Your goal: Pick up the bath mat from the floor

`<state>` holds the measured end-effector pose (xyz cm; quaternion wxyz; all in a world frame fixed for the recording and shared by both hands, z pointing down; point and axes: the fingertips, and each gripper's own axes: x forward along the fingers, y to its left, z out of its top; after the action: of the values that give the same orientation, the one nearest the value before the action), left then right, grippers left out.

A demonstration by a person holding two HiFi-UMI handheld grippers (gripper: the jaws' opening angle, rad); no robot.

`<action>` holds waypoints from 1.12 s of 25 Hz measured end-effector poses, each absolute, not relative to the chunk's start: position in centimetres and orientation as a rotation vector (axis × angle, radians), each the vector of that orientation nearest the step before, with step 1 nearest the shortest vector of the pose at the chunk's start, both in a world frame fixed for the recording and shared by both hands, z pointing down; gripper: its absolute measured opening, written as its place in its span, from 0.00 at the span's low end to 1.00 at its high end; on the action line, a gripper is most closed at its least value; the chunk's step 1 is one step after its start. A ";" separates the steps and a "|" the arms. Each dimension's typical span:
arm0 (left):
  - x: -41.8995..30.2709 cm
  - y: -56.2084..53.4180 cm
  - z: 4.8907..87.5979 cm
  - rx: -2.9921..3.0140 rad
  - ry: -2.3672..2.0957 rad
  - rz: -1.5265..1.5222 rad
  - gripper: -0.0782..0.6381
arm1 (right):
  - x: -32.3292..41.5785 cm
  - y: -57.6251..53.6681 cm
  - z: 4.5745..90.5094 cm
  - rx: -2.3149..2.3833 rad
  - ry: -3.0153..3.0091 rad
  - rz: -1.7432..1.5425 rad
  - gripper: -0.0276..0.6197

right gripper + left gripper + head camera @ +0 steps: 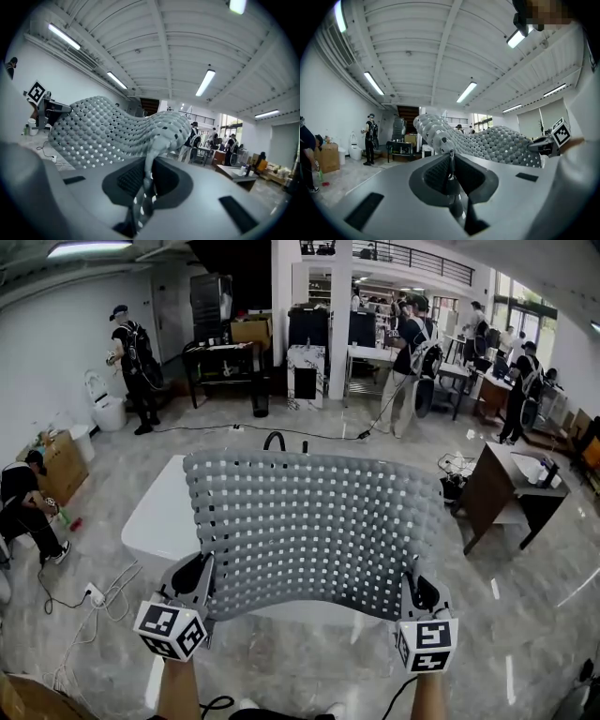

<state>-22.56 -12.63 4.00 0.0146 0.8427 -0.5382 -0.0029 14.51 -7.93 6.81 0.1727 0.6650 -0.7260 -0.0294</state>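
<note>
The grey bath mat (314, 526), studded with bumps and square holes, hangs spread out in the air in front of me in the head view. My left gripper (195, 589) is shut on its near left corner and my right gripper (419, 594) on its near right corner. In the left gripper view the mat (487, 143) runs off to the right from the pinched jaws of the left gripper (450, 161). The right gripper view shows the mat (108, 131) stretching left from the right gripper (147, 176), a fold of it squeezed between the jaws.
A white low bathtub-like block (159, 517) lies on the marble floor behind the mat. A dark wooden desk (502, 488) stands to the right, cables (84, 601) and a cardboard box (61, 465) to the left. Several people stand or crouch around the hall.
</note>
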 end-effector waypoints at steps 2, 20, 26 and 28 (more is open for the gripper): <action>-22.7 -12.6 3.2 2.628 -1.687 -0.027 0.15 | 14.3 -8.0 6.0 1.899 -2.064 -0.093 0.12; -23.2 -12.6 2.6 2.684 -1.706 -0.017 0.15 | 13.2 -8.5 4.9 1.951 -2.055 -0.125 0.12; -23.3 -13.0 2.7 2.700 -1.699 -0.007 0.15 | 12.9 -8.9 5.0 1.960 -2.054 -0.121 0.12; -23.3 -13.1 2.7 2.705 -1.693 -0.014 0.15 | 12.8 -9.0 4.8 1.970 -2.053 -0.128 0.12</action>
<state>-23.35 -13.14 2.69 -0.0247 0.8474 -0.5304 -0.0044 12.84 -8.99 4.83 0.1463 0.6843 -0.7130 -0.0444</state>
